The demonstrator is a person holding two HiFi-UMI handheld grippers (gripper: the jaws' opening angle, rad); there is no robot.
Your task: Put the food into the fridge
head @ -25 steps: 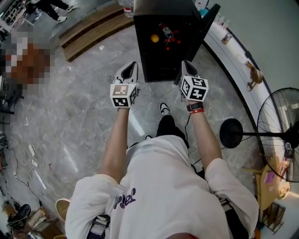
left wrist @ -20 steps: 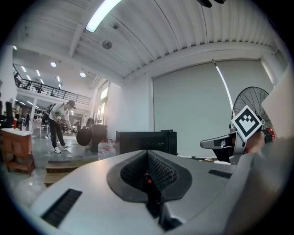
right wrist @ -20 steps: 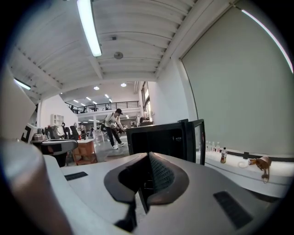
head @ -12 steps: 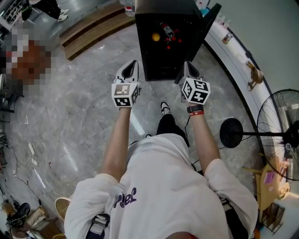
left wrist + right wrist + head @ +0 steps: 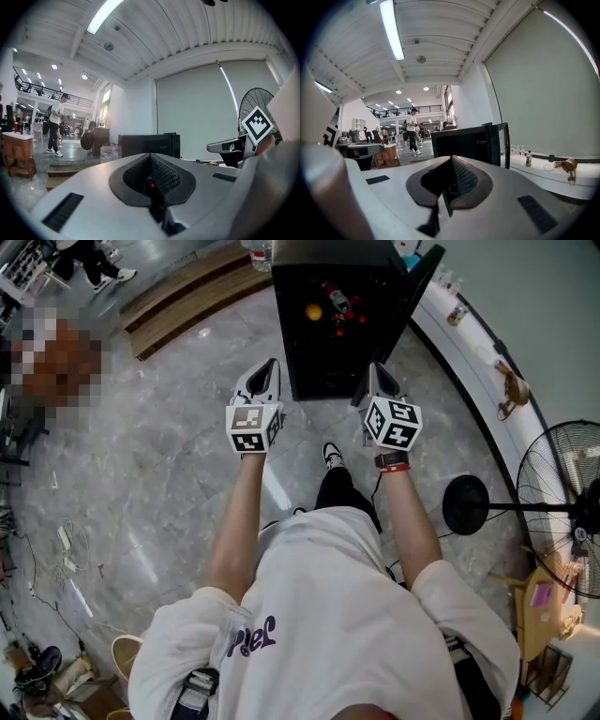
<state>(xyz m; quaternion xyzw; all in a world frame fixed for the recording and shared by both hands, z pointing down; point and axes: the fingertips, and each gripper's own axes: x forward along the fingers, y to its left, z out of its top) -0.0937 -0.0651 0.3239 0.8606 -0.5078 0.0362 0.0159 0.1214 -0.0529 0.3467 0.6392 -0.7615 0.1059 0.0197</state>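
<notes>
A black mini fridge (image 5: 330,360) stands on the floor just ahead with its door (image 5: 418,287) swung open to the right. Inside it I see an orange fruit (image 5: 313,312), a bottle (image 5: 336,302) and small red items (image 5: 343,326). My left gripper (image 5: 270,367) is held level in front of the fridge's left edge, shut with nothing in it. My right gripper (image 5: 373,369) is at the fridge's right front corner, also shut and empty. In the left gripper view the jaws (image 5: 151,158) meet, with the fridge (image 5: 146,144) beyond; the right gripper (image 5: 452,160) faces the fridge (image 5: 461,140).
A standing fan (image 5: 565,512) with a round base (image 5: 466,507) stands at the right. A white ledge (image 5: 469,343) with small bottles curves along the right wall. A wooden platform (image 5: 183,296) lies at the back left. Cables (image 5: 64,549) lie on the floor. A person (image 5: 412,129) walks far off.
</notes>
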